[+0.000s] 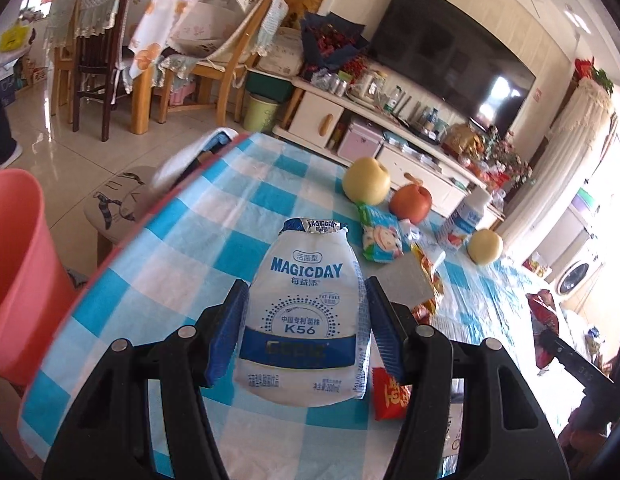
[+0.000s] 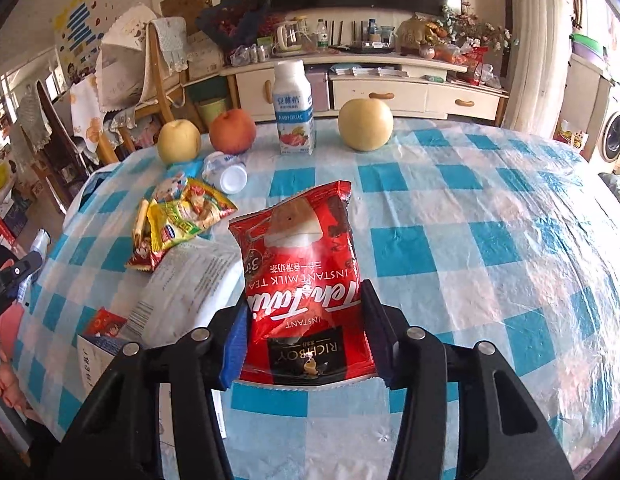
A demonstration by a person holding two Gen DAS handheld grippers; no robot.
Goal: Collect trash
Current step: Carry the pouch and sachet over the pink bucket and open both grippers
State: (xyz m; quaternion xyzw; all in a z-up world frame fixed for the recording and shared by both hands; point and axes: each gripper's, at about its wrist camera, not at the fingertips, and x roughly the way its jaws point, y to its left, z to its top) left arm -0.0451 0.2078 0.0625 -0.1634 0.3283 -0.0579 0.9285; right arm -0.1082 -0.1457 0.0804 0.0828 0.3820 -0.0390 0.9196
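Observation:
My left gripper is shut on a white and blue MAGICDAY drink pouch and holds it above the checked tablecloth. My right gripper is shut on a red instant milk tea packet over the table. A pink bin stands off the table's left edge in the left wrist view. More trash lies on the table: yellow and red snack wrappers, a tipped small white bottle, a white flat bag, a small red wrapper and a green-white snack pack.
Two yellow pears, a red apple and an upright milk bottle stand at the table's far side. A stool and chairs stand beyond the left edge. The other gripper's arm shows at the right.

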